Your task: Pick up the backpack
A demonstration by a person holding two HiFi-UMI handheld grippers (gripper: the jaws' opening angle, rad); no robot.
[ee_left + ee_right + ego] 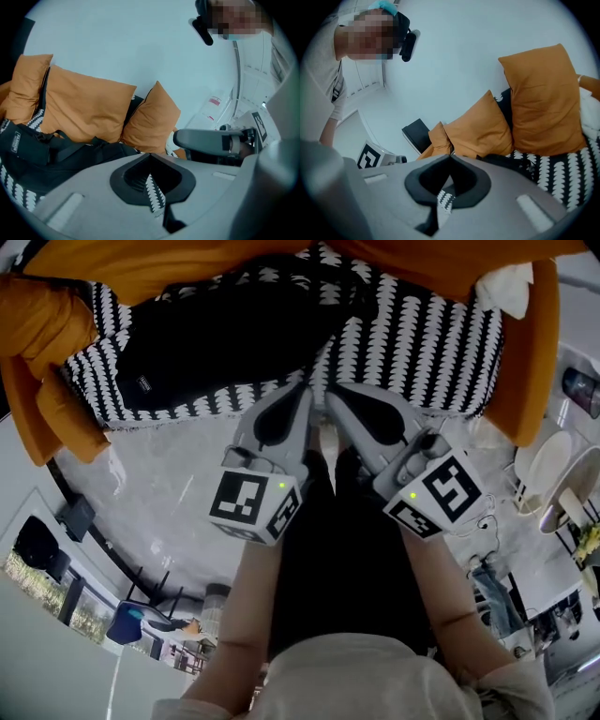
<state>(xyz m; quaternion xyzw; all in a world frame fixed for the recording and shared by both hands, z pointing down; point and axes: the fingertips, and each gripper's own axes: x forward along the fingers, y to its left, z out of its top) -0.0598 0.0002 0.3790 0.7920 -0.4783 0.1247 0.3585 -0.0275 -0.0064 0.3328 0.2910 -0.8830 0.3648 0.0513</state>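
Black backpack (225, 343): soft woven fabric, slumped low and wide, straps loose. It lies on the cover, ahead of both grippers.
Cover (422, 343): black-and-white scalloped weave, spread under the backpack.
Cushions (47, 399): orange matte cloth, plump, with piped edges. They stand behind and beside the backpack.
Left gripper (302, 395): we see its grey moulded jaws pressed together with nothing between them. The tips are near the backpack's front edge.
Right gripper (337, 397): its jaws are likewise together and empty. It is just beside the left gripper and slightly farther from the backpack.
Risk, jaws together: we judge that no hold can form until the jaws part. Pushing in as they stand would only shove the fabric.
Risk, limp cloth: a pinch on a thin fold could slip out under the backpack's weight. A pinch that also catches the cover would drag the cover up.
Risk, straps: we expect that loose straps could snag a cushion on the lift.
Risk, one-sided hold: gripping one end only would let the backpack sag and swing.
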